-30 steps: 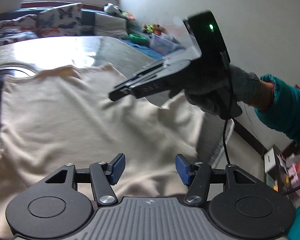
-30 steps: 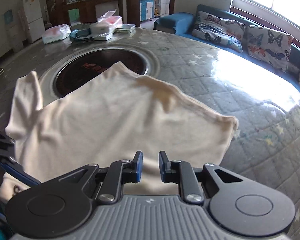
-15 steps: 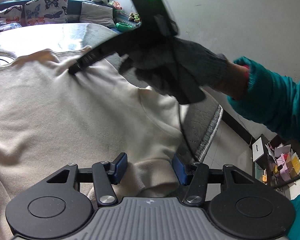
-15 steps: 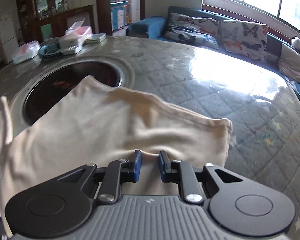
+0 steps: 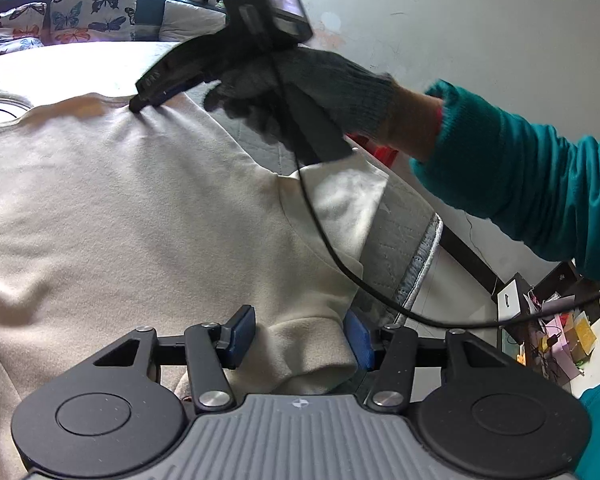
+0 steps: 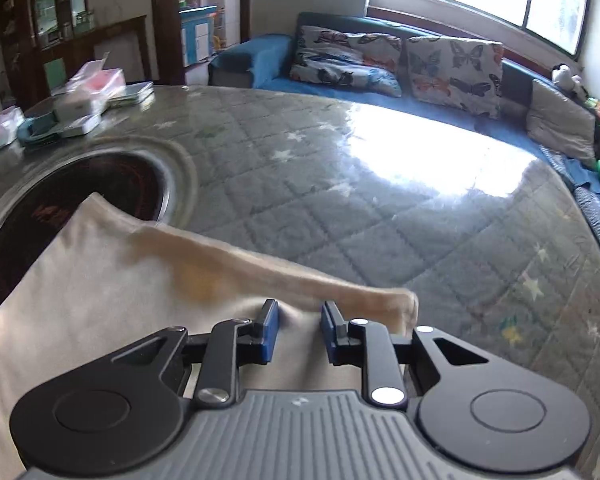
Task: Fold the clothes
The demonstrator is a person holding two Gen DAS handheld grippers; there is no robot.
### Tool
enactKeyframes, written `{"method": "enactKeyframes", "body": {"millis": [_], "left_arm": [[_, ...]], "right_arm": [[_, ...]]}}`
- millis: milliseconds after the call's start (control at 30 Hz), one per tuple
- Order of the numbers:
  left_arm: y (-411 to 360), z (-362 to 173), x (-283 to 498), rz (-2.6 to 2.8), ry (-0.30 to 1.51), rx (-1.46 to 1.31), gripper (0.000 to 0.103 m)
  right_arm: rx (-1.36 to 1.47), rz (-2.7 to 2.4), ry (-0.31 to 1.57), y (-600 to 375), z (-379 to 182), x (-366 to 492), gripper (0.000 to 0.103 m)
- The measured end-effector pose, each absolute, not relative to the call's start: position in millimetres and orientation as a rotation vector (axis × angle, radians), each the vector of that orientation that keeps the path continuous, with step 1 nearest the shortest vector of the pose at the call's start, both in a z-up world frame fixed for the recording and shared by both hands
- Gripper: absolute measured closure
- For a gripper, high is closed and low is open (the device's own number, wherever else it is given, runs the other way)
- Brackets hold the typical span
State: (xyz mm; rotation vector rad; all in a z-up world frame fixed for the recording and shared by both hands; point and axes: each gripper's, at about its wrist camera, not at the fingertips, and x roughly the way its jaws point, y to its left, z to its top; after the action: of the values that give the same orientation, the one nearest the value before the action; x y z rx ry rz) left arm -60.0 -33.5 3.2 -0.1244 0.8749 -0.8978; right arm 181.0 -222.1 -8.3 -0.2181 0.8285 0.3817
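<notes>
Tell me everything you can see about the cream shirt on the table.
The shirt is cream, of soft, fleecy-looking cloth, spread mostly flat on the quilted table. One short sleeve lies out toward the table edge. A bunched fold sits between the left gripper's pads. The right gripper rests at the far edge, its jaws opening with a pinch of cloth between them. That edge overlaps the table's dark round inset, and a yellowish patch shows there.
</notes>
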Motion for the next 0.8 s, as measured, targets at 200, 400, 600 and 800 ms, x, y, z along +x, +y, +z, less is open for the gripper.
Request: {"method": "enactKeyframes", "body": {"millis": [200, 400, 600, 800], "left_arm": [[-32.2, 3.0, -61.9, -0.895, 0.877, -0.132, 0.048], [-31.7, 2.0, -61.8, -0.893, 0.875, -0.132, 0.048], [-33.2, 2.7, -64.5, -0.874, 0.874, -0.141, 0.048], [-11.5, 13.8, -62.8, -0.814, 0.846, -0.203, 0.047]], "right_arm": [[-0.208, 0.367, 0.813, -217.9, -2.2, 195.5, 0.08], [-0.261, 0.495, 0.807, -199.6, 7.2, 169.2, 0.079], [-0.279, 0.468, 0.804, -185.8, -5.0, 181.9, 0.076], [-0.249, 0.512, 0.793, -209.9, 23.7, 159.8, 0.074]]}}
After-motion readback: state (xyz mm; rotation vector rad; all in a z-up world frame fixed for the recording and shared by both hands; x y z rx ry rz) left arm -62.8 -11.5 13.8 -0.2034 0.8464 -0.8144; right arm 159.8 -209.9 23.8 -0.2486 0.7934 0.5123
